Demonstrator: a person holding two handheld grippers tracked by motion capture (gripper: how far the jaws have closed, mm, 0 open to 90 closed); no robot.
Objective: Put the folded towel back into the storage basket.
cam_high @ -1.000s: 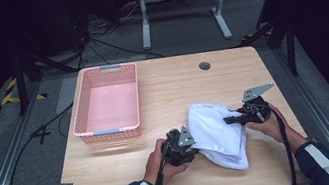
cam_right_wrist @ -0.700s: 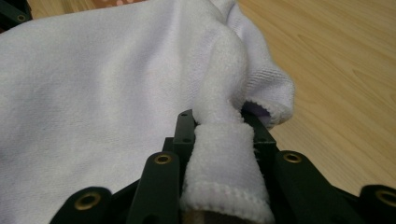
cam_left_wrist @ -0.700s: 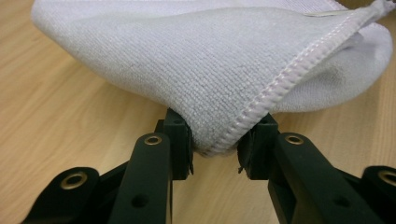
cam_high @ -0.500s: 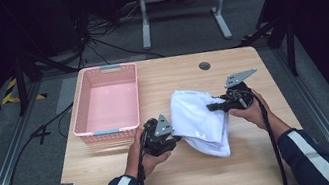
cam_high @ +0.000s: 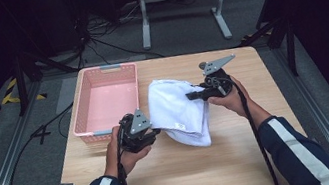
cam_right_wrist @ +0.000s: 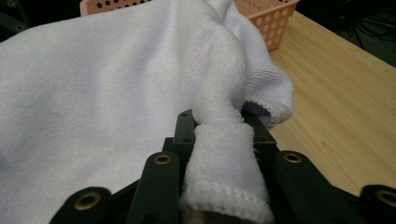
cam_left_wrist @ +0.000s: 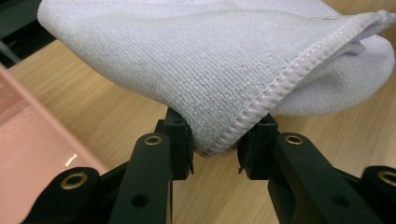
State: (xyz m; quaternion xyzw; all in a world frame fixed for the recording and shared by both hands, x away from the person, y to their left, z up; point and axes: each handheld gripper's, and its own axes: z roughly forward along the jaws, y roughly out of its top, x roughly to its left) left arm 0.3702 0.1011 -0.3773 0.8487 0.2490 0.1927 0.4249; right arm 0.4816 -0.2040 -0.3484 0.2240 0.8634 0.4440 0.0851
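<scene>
White towel [cam_high: 176, 112] folded, stitched hem visible, lifted off table [cam_high: 176, 171], left gripper [cam_high: 151, 133] clamped on its hemmed edge, right gripper [cam_high: 192, 95] clamped on a bunched fold, beside basket [cam_high: 84, 106].

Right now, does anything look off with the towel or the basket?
Nothing stands out. The white towel is folded, pinched by the left gripper at a stitched edge and by the right gripper on a bunched fold. The pink basket sits upright beside it.

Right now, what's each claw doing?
Left claw: closed on the white towel hem.
Right claw: closed on a bunched fold of the towel.
</scene>
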